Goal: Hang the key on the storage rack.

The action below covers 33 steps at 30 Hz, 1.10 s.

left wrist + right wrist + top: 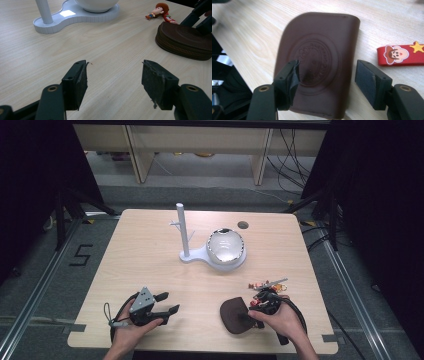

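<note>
My right gripper (327, 82) stands wide open above the brown pouch (317, 62), which lies flat near the table's (150, 270) front edge. It looks soft, light leather; I would pinch its zipper edge.

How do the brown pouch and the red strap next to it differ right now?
The brown pouch is broad, dark and plain with an embossed round seal; the red strap is narrow and bright, printed with a cartoon face and a star. The pouch lies under the right tool, whose open jaws straddle it; the strap lies off to one side, outside the jaws. Both lie flat on the wooden table.
</note>
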Tool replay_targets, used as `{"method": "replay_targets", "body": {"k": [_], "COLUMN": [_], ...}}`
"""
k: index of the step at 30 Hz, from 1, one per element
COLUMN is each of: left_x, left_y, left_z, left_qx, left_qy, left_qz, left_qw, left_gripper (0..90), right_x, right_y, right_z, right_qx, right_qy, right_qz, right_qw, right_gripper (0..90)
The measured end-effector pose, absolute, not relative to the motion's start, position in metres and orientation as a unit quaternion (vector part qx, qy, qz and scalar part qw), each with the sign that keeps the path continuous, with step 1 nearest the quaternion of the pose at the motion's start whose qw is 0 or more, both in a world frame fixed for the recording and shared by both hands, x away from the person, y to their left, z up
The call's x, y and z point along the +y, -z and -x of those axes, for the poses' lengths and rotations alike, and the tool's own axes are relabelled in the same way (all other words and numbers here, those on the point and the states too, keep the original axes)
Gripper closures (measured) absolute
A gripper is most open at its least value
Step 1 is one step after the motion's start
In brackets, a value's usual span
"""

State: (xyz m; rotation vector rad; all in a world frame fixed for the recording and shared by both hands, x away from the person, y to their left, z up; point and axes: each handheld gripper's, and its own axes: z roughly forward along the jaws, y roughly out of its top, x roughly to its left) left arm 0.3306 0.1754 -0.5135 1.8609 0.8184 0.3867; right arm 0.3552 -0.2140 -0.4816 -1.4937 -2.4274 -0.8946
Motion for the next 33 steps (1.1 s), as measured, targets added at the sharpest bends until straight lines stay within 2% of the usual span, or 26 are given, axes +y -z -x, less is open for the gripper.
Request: {"method": "replay_targets", "body": {"k": [4,9,10,16,19,20,30,33], "left_x": [0.1755,0.1758,0.1762,0.1763,0.1765,0.1765,0.1763,0.1765], "left_y": [0.5139,0.5139,0.5142,0.5152,0.5154,0.5158,0.5159,0.5163], "left_z": [-0.3311,-0.3306,-0.3310,-0.3315,-0.3320,-0.3324,-0.3317,-0.3320], "left_qx": [0.339,0.340,0.340,0.339,0.339,0.340,0.339,0.340], "left_qy": [-0.160,-0.159,-0.160,-0.156,-0.157,-0.158,-0.158,-0.159], "left_qz": [-0.774,-0.773,-0.773,-0.774,-0.773,-0.773,-0.775,-0.775], "left_qw": [0.511,0.511,0.511,0.512,0.512,0.512,0.509,0.508], "left_gripper": [36.6,36.6,36.6,36.6,36.6,36.6,36.7,36.7], "right_x": [-0.2137,-0.2106,-0.2101,-0.2104,-0.2103,-0.2102,-0.2081,-0.2065], "right_y": [0.4823,0.4872,0.4885,0.4894,0.4895,0.4894,0.4879,0.4866], "right_z": [-0.3557,-0.3567,-0.3574,-0.3579,-0.3589,-0.3600,-0.3586,-0.3581], "right_qx": [-0.821,-0.824,-0.822,-0.826,-0.830,-0.829,-0.826,-0.830], "right_qy": [0.296,0.292,0.289,0.291,0.290,0.289,0.284,0.280], "right_qz": [0.483,0.480,0.485,0.479,0.471,0.472,0.480,0.478], "right_qw": [0.063,0.071,0.069,0.068,0.069,0.080,0.079,0.066], "right_gripper": [36.8,33.3,29.9,29.1,30.9,34.2,37.1,38.3]}}
